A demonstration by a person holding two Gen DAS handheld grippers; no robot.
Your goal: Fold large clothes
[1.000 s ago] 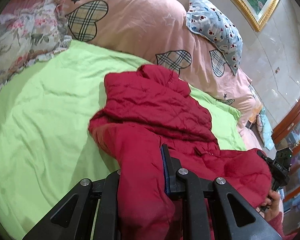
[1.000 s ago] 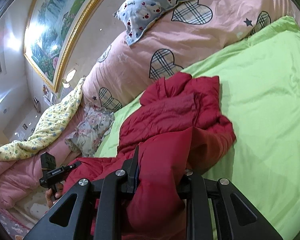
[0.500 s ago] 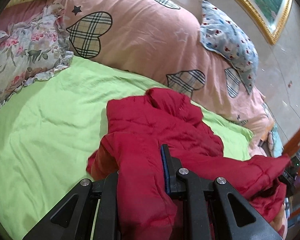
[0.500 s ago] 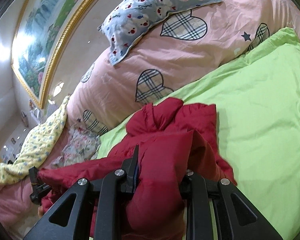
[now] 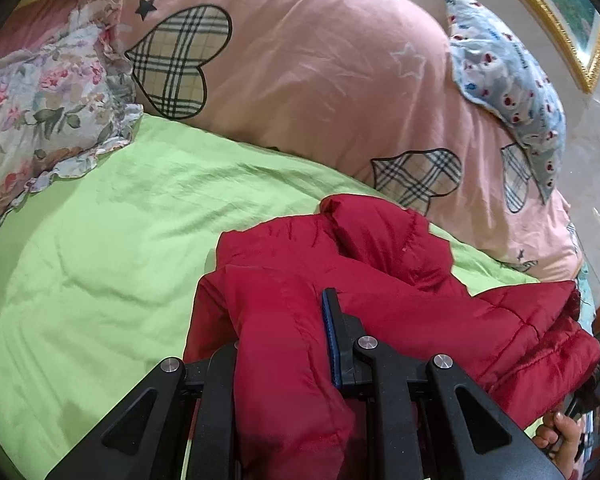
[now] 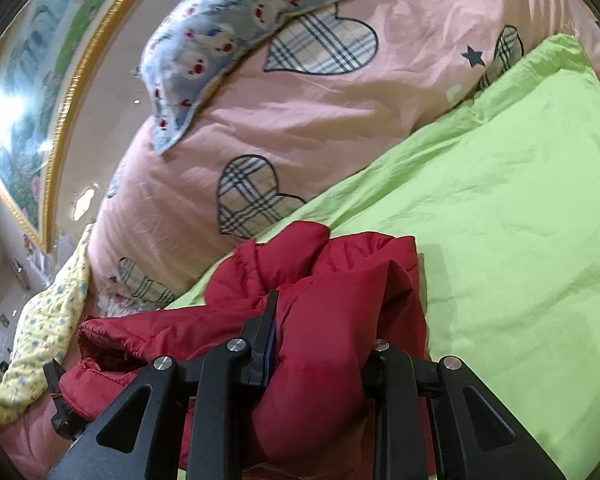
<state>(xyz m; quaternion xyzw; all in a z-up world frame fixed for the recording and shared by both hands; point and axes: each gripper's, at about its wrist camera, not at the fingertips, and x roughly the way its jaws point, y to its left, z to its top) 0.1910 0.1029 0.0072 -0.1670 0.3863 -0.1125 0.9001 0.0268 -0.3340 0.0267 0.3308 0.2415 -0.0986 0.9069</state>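
Observation:
A red padded jacket (image 5: 380, 280) lies bunched on the green sheet (image 5: 100, 260). My left gripper (image 5: 284, 344) is shut on a thick fold of the jacket, and the cloth covers its left finger. In the right wrist view the jacket (image 6: 328, 300) is bunched the same way, and my right gripper (image 6: 320, 344) is shut on another fold of it. The jacket's hem stretches between the two grippers, and its far part rests on the sheet (image 6: 500, 220). The other gripper (image 6: 60, 404) shows small at the lower left of the right wrist view.
A pink quilt with plaid hearts (image 5: 320, 80) is heaped behind the jacket, with a blue patterned pillow (image 5: 508, 84) on it. A floral pillow (image 5: 40, 112) lies at the left. A gold-framed painting (image 6: 24, 100) hangs on the wall. A yellow blanket (image 6: 44, 320) lies at the far side.
Both grippers have moved toward the quilt with the jacket held. The near part now lies folded over the far part, and less of the jacket shows spread out.

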